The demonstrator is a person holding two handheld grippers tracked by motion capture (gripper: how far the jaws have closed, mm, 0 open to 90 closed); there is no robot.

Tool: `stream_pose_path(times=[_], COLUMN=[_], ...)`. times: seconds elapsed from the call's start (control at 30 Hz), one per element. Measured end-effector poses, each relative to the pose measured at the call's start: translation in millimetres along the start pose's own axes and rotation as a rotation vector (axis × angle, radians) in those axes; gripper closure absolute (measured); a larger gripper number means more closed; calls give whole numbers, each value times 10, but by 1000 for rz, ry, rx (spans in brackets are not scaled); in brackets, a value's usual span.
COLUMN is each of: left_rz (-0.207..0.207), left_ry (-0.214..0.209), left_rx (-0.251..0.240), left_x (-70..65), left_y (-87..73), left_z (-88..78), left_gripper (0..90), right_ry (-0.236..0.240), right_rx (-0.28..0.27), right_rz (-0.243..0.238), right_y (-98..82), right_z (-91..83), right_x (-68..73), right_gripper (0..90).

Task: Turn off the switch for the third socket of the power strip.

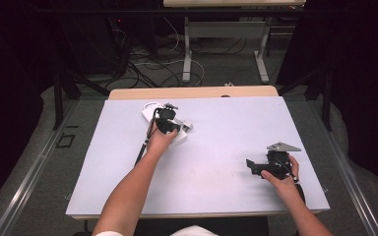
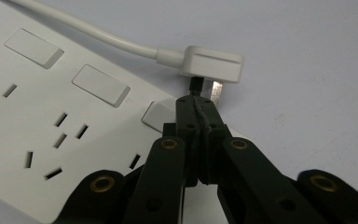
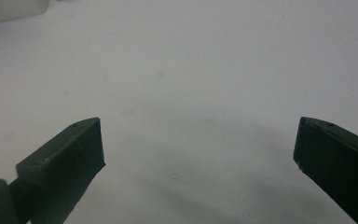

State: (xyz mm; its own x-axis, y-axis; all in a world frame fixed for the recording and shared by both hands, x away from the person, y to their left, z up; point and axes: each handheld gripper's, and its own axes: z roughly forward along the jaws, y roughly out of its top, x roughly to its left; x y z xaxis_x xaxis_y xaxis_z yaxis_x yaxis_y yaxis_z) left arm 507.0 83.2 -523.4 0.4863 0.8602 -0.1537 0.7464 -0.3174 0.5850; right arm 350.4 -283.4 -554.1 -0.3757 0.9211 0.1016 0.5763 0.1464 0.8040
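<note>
Currently, stage: early; the white plug (image 2: 213,63) lies loose on the table (image 1: 216,132), its metal pins facing the power strip (image 2: 51,121), not yet seated in any socket.
Done: the left tongs (image 2: 196,100) have reached the plug and closed at its pins.
Left: by my reading, the plug must be lifted, turned and pressed into a socket of the strip.
Place of things: strip and plug sit near the far edge of the table, toward its far-left corner; the plug rests just beside the strip's end, its white cord (image 2: 88,30) curving back over the strip.
Left tongs: jaws shut tight together, tips pinching 1 dark pin under the plug body; a 2nd, bright pin stands free just beside them.
Right tongs (image 3: 198,149): jaws spread wide, nothing between them, hovering over bare table near the near-right corner.
Right hand (image 1: 281,173): holds its tool well apart from the strip.
</note>
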Motion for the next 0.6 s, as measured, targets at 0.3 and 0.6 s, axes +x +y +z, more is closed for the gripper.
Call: stream_pose_path(times=[0.3,0.6], left_rz=[-6,-25], left_ry=[5,4], left_rx=[5,7], left_x=[1,-1], left_y=[3,7], left_z=[-5,-7], left_gripper=[900,891], right_ry=[-2,-2], right_rx=[-4,-5], right_rz=[-6,-11], right_y=[0,0], right_z=[1,-1], right_x=[-8,-15], right_gripper=[12,12])
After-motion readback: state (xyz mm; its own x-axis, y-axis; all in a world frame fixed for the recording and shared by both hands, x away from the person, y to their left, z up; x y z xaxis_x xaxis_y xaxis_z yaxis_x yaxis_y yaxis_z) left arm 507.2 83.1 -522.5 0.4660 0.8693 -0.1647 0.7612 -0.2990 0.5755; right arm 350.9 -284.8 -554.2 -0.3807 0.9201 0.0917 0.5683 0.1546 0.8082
